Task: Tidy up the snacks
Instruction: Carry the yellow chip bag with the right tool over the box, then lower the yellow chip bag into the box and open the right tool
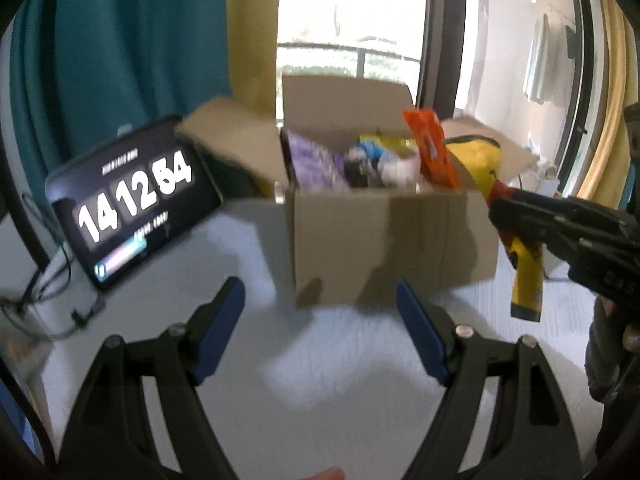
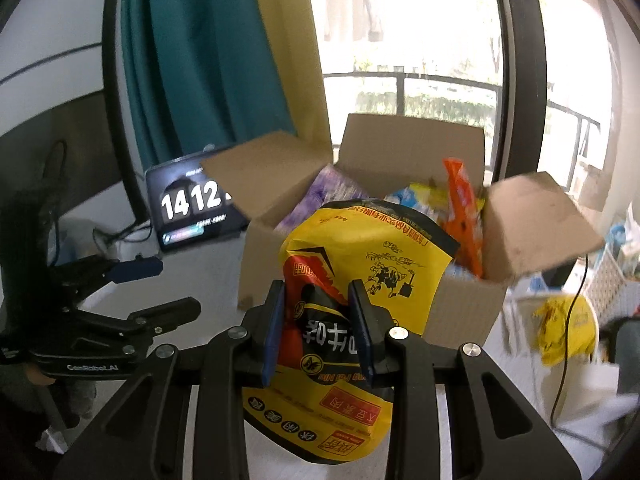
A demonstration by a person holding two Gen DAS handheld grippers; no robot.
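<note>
White surface (image 1: 248, 240) with open cardboard box (image 1: 380, 240) of snacks; left gripper (image 1: 320, 332) wide, empty; right gripper (image 2: 318, 328) clamped on yellow snack bag (image 2: 372, 264).

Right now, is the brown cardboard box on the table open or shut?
Open. The brown cardboard box has its flaps standing up and outward, and snack packets, including an orange one, stick out of its top.
</note>
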